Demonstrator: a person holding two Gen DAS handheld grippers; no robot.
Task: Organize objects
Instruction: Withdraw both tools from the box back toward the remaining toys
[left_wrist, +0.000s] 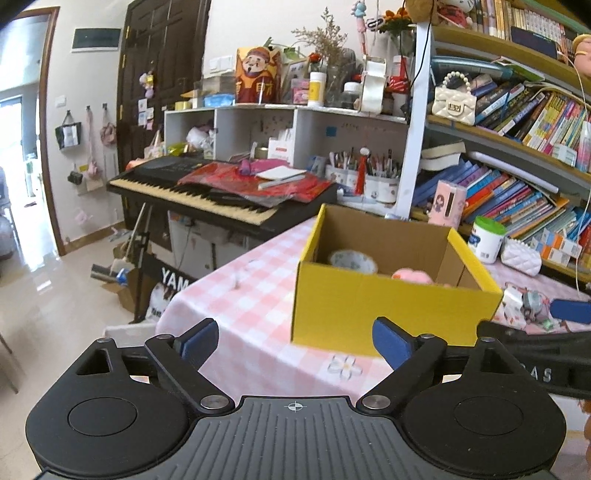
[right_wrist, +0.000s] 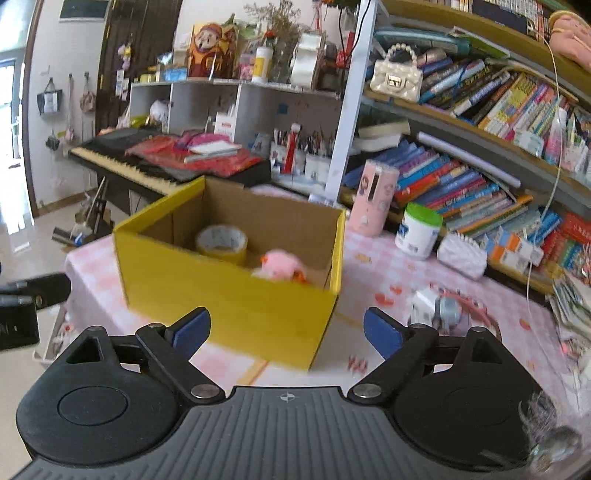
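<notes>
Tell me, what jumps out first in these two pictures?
A bright yellow cardboard box sits open on the pink checked tablecloth, holding a roll of patterned tape and a fluffy pink plush toy. Behind stand a black electronic keyboard at left and crowded bookshelves at right.

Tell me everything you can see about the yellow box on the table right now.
The yellow box is open-topped corrugated cardboard, yellow outside and plain brown inside, with no lid in view. It sits upright on the pink checked tablecloth, one corner turned toward the right wrist camera. Inside lie a roll of tape and a pink plush toy. Neither claw touches it.
</notes>
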